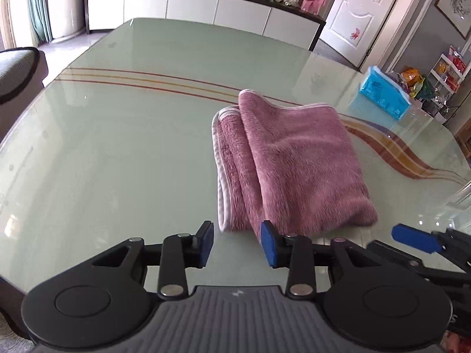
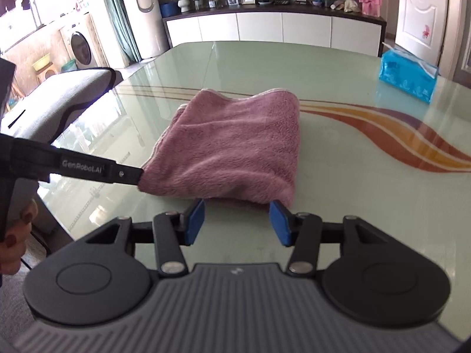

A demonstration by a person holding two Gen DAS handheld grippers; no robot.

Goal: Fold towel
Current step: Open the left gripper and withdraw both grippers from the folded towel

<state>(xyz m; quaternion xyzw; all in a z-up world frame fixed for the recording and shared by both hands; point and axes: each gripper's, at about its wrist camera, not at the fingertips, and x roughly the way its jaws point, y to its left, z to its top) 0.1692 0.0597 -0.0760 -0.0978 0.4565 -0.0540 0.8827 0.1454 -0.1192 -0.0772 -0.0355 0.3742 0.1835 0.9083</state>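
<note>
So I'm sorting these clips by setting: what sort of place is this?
Most likely a home living and dining room. The towel lies on a glass-topped table, a long sideboard behind holds potted plants and framed photos, and a washing machine stands by the window.

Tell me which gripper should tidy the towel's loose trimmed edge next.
Left, probably. The left gripper is open right at the towel's white-trimmed edge. The right gripper, also open, faces the closed fold on the near side.
</note>
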